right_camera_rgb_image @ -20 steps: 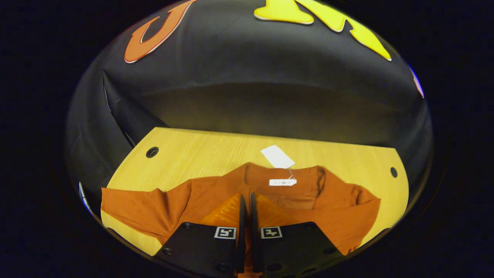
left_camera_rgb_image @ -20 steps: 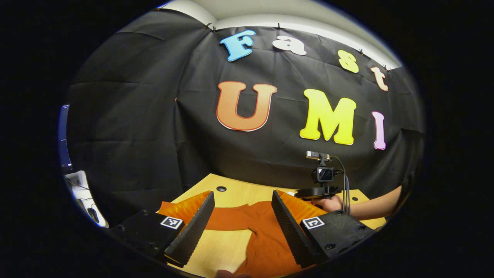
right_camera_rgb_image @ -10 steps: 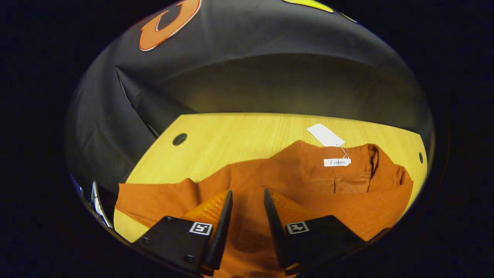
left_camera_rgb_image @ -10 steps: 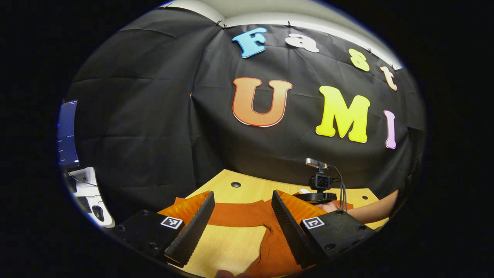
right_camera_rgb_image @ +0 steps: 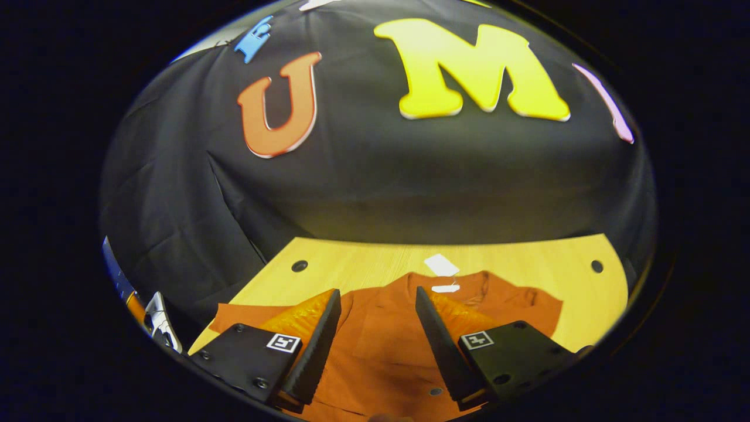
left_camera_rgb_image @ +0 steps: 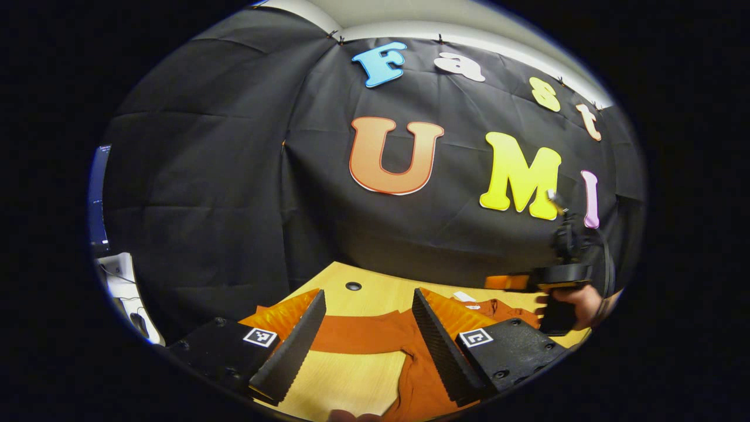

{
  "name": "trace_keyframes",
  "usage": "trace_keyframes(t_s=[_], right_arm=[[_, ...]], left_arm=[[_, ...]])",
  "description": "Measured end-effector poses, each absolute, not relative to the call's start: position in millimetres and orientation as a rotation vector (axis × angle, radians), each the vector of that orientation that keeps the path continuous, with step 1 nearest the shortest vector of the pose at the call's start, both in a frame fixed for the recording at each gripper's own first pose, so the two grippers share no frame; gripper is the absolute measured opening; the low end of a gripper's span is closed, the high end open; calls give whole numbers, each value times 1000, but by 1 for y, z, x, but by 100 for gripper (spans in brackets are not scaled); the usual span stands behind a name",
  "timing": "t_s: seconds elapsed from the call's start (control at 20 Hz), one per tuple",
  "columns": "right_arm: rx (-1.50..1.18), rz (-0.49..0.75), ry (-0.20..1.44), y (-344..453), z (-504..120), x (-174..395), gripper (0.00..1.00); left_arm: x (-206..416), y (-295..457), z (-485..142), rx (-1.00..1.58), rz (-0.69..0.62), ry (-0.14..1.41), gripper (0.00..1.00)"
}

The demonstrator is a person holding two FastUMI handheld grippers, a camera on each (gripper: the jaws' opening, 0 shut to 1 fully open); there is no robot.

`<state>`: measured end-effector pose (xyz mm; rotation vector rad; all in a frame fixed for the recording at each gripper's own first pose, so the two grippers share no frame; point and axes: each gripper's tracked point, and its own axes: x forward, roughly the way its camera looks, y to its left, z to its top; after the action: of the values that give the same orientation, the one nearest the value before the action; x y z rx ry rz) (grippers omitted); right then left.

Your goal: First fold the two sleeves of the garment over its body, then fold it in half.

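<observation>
Both hand-held grippers, left (left_camera_rgb_image: 366,328) and right (right_camera_rgb_image: 378,328), gape wide, holding nothing, above the orange garment (right_camera_rgb_image: 387,351) lying on the wooden surface (right_camera_rgb_image: 527,264), its white tag (right_camera_rgb_image: 440,265) at the far edge.

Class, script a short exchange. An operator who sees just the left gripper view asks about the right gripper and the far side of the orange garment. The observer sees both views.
Operator: Is the right gripper open?
Observer: Yes. In the right gripper view, the right gripper has its fingers spread wide above the garment, pinching nothing.
Operator: Does a sleeve stick out on the right side?
Observer: No. The right sleeve appears to lie doubled in over the body, beside the collar.
</observation>
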<state>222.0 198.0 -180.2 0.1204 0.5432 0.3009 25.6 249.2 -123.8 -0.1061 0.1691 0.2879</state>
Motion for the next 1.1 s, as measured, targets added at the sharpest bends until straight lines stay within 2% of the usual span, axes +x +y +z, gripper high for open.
trace_keyframes(t_s=[0.05, 0.1, 0.2, 0.3, 0.45, 0.7, 1.1], right_arm=[[103, 304, 499, 190, -159, 208, 84], [88, 303, 452, 179, -138, 192, 77], [100, 307, 321, 168, -93, 171, 88], [81, 317, 251, 153, -65, 143, 93], [40, 322, 245, 139, -46, 113, 95], [-46, 329, 222, 123, -34, 95, 95], [-123, 333, 277, 110, -33, 75, 95]], left_arm=[[27, 254, -124, -102, 295, 169, 97], [28, 259, -126, -99, 303, 171, 97], [29, 273, -132, -104, 326, 175, 97], [30, 290, -146, -135, 335, 203, 96], [32, 329, -169, -165, 373, 234, 97], [48, 413, -211, -173, 422, 276, 97], [85, 504, -330, -365, 313, 545, 96]])
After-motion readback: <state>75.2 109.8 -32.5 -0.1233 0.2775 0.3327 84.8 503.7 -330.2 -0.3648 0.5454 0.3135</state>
